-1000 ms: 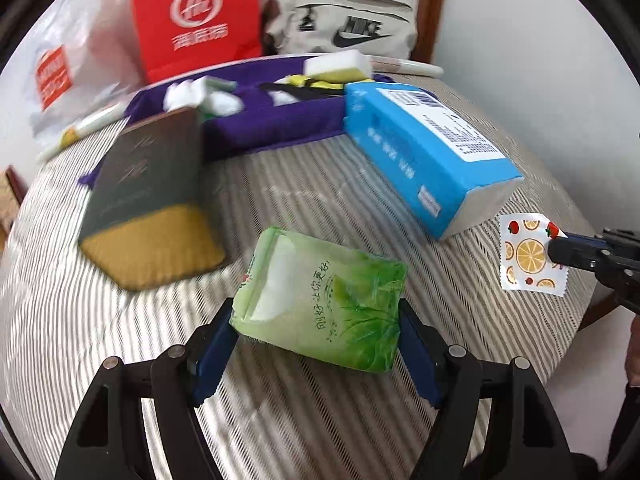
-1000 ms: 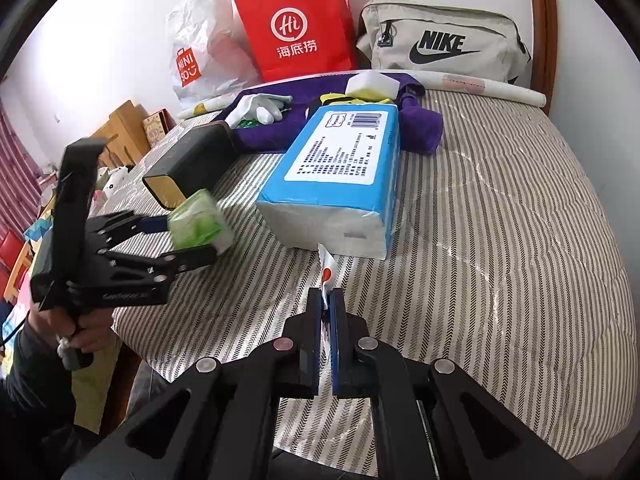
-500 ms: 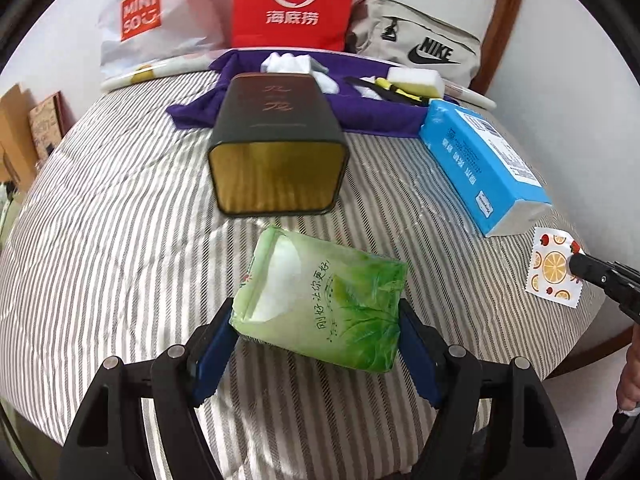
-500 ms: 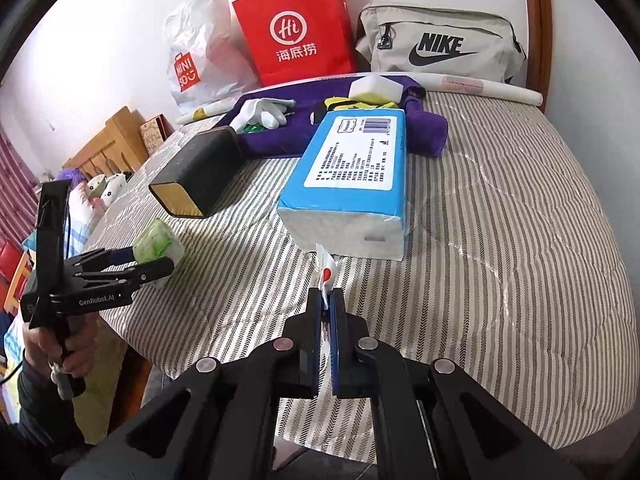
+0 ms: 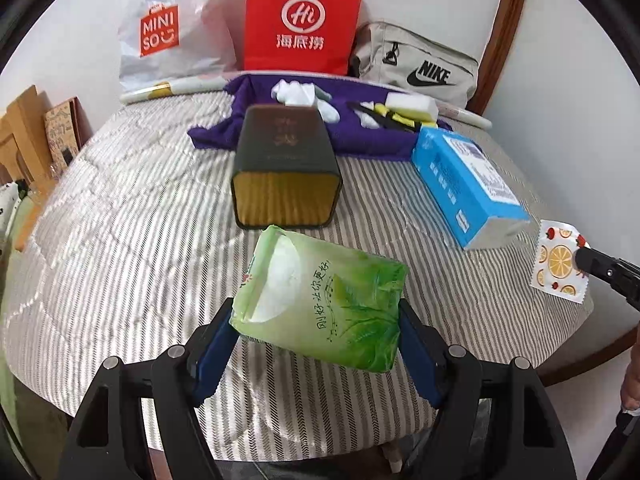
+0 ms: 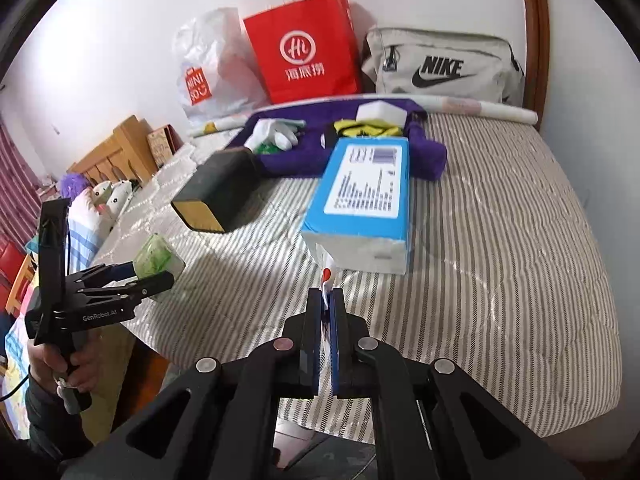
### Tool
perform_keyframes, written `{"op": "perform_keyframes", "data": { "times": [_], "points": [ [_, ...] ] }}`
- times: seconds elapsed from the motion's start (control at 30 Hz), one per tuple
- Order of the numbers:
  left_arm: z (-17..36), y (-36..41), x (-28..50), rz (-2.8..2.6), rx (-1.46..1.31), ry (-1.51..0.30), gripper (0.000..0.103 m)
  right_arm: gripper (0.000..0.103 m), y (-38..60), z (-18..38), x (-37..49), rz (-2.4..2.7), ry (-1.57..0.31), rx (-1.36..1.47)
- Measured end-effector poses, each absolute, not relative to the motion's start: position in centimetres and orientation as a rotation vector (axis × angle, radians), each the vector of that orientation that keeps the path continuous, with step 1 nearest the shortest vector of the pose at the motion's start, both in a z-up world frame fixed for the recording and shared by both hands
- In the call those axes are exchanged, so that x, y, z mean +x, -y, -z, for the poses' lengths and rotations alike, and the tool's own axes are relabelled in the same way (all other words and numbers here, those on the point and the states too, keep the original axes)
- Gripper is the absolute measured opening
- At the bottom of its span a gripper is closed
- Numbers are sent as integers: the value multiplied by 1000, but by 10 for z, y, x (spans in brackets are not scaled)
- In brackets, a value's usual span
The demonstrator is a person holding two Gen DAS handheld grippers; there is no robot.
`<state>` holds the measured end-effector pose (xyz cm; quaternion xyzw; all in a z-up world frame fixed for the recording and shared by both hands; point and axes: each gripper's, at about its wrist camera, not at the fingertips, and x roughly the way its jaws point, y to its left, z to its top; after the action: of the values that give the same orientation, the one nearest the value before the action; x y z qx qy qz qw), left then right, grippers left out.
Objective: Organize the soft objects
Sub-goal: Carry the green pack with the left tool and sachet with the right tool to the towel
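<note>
My left gripper (image 5: 316, 336) is shut on a green tissue pack (image 5: 320, 300) and holds it above the striped bed's near edge, facing the open gold-lined mouth of a dark box (image 5: 286, 172) lying on its side. The pack also shows in the right wrist view (image 6: 158, 258). My right gripper (image 6: 329, 300) is shut on a small fruit-print packet (image 6: 326, 280), seen flat in the left wrist view (image 5: 558, 266), off the bed's right edge near a blue tissue pack (image 5: 464, 184).
A purple cloth (image 5: 360, 136) at the back carries white gloves (image 5: 300, 94) and a white and yellow sponge (image 5: 408, 106). A red paper bag (image 5: 300, 24), a white Miniso bag (image 5: 168, 32) and a grey Nike bag (image 5: 420, 68) stand by the wall.
My left gripper has swung with the green pack so the dark box's open mouth now lies straight ahead and closer. My right gripper has drawn back slightly, still holding the packet.
</note>
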<state>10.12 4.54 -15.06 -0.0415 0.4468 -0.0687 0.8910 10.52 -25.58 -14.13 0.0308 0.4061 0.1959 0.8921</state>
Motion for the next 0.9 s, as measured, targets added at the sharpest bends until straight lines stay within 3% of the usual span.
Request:
{"op": "perform_keyframes", "data": {
  "times": [0.43, 0.9],
  "points": [
    [99, -53, 128, 141, -110, -860, 74, 4, 259, 102, 124, -423, -777, 80],
    [65, -61, 216, 120, -83, -812, 74, 4, 234, 79, 224, -448, -743, 63]
  ]
}}
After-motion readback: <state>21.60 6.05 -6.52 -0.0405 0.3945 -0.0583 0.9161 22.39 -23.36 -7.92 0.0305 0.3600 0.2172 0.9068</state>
